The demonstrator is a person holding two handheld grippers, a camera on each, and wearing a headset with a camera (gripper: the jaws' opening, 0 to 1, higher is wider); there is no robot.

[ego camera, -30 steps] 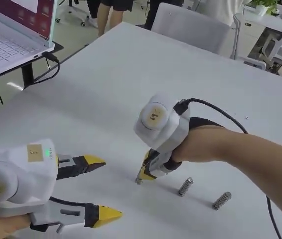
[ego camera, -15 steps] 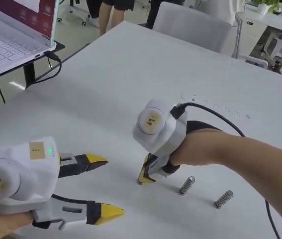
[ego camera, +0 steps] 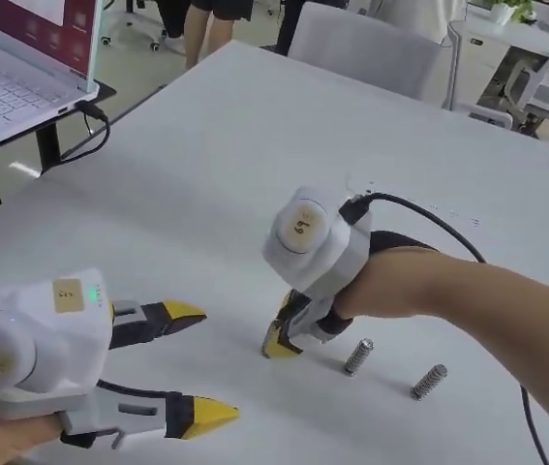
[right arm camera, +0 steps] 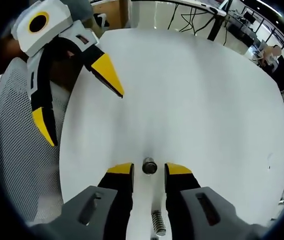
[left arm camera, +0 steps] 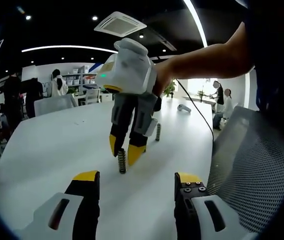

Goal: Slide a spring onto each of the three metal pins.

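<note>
We're straddling upright spring [left arm camera: 122, 161] with right gripper [ego camera: 279, 341], jaws barely parted, nothing pinched; best closing gently, axis vertical. Left gripper [ego camera: 216, 363] hovering near spring, wide open, empty.

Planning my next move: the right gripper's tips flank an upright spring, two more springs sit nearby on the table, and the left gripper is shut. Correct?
No: the left gripper is open, jaws wide apart, as the left gripper view shows. The rest holds: the right gripper flanks the upright spring, with two more springs on the table.
</note>
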